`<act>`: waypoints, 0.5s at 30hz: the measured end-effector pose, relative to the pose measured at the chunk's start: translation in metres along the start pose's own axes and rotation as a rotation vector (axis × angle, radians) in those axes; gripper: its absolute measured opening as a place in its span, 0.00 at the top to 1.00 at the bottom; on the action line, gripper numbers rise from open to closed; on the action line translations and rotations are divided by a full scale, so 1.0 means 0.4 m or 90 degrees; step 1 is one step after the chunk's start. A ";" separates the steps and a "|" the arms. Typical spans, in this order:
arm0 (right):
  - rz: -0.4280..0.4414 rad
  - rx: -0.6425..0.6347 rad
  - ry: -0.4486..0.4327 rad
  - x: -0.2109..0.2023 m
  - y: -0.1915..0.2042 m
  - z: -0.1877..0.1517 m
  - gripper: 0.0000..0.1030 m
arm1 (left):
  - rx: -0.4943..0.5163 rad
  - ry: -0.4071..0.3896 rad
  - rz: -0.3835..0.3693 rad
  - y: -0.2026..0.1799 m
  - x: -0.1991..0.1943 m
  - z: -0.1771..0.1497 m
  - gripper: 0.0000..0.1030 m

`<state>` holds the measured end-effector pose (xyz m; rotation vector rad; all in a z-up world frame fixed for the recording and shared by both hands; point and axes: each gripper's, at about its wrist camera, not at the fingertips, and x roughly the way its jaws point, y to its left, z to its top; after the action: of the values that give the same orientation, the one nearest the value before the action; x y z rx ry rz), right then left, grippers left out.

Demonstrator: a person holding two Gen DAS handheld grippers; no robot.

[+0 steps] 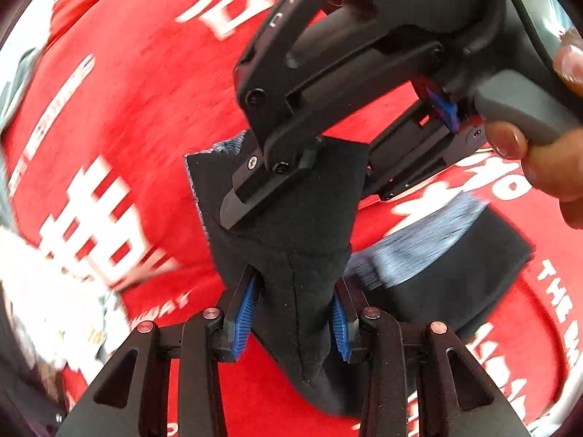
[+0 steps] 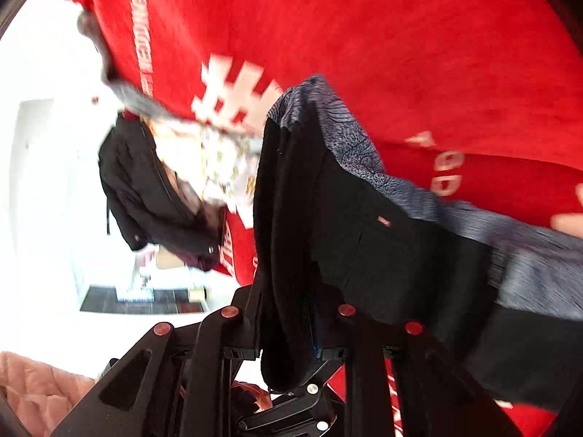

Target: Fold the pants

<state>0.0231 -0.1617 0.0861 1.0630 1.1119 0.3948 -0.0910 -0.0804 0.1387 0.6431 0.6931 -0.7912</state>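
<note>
The pants (image 1: 298, 225) are black with a blue-grey patterned band (image 1: 419, 244). They hang lifted above the red cloth (image 1: 145, 109). My left gripper (image 1: 297, 313) is shut on a bunched fold of the pants between its blue pads (image 1: 244, 317). My right gripper (image 1: 291, 178) reaches in from above in the left wrist view and pinches the upper corner of the same fabric. In the right wrist view the pants (image 2: 346, 225) drape over my right gripper (image 2: 291, 327), hiding its fingertips; the patterned band (image 2: 364, 153) runs along the top edge.
The red cloth with white lettering (image 2: 364, 36) covers the surface under the pants. A black garment (image 2: 153, 196) hangs at the left near a white wall (image 2: 43, 145). A pink quilted fabric (image 2: 36, 389) lies at the lower left. A hand (image 1: 539, 153) holds the right gripper's handle.
</note>
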 end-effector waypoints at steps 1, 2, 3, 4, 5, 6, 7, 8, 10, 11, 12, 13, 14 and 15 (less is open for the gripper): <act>-0.003 0.004 -0.018 -0.040 -0.016 -0.016 0.79 | 0.013 -0.007 -0.014 -0.041 -0.002 0.019 0.64; -0.007 0.009 -0.035 -0.080 -0.037 -0.035 0.79 | 0.022 -0.010 -0.024 -0.073 -0.003 0.032 0.64; -0.011 0.013 -0.048 -0.124 -0.060 -0.046 0.79 | 0.033 -0.011 -0.038 -0.113 -0.001 0.046 0.64; -0.016 0.024 -0.064 -0.172 -0.095 -0.067 0.79 | 0.043 -0.011 -0.051 -0.150 0.003 0.056 0.64; -0.017 0.035 -0.075 -0.192 -0.114 -0.079 0.79 | 0.053 -0.009 -0.064 -0.189 0.006 0.067 0.64; -0.018 0.049 -0.087 -0.222 -0.145 -0.100 0.79 | 0.061 -0.008 -0.074 -0.221 0.011 0.073 0.64; -0.020 0.065 -0.100 -0.253 -0.178 -0.120 0.79 | 0.073 -0.006 -0.082 -0.255 0.016 0.077 0.64; -0.024 0.081 -0.111 -0.281 -0.213 -0.142 0.79 | 0.095 -0.002 -0.091 -0.305 0.027 0.078 0.64; -0.032 0.114 -0.131 -0.351 -0.288 -0.171 0.79 | 0.124 0.003 -0.100 -0.363 0.046 0.072 0.64; -0.036 0.127 -0.135 -0.369 -0.319 -0.188 0.78 | 0.139 0.010 -0.107 -0.398 0.059 0.068 0.64; -0.042 0.139 -0.137 -0.383 -0.350 -0.203 0.78 | 0.152 0.020 -0.114 -0.432 0.074 0.061 0.64; -0.052 0.151 -0.137 -0.394 -0.386 -0.215 0.78 | 0.159 0.030 -0.121 -0.453 0.088 0.055 0.64; -0.061 0.164 -0.135 -0.395 -0.420 -0.228 0.78 | 0.170 0.045 -0.129 -0.483 0.108 0.045 0.64; -0.067 0.175 -0.133 -0.394 -0.449 -0.239 0.78 | 0.180 0.055 -0.131 -0.499 0.120 0.039 0.64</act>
<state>-0.1702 -0.3155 0.0135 1.2495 1.0481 0.0438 -0.2216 -0.2198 0.0617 0.8756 0.7408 -1.0688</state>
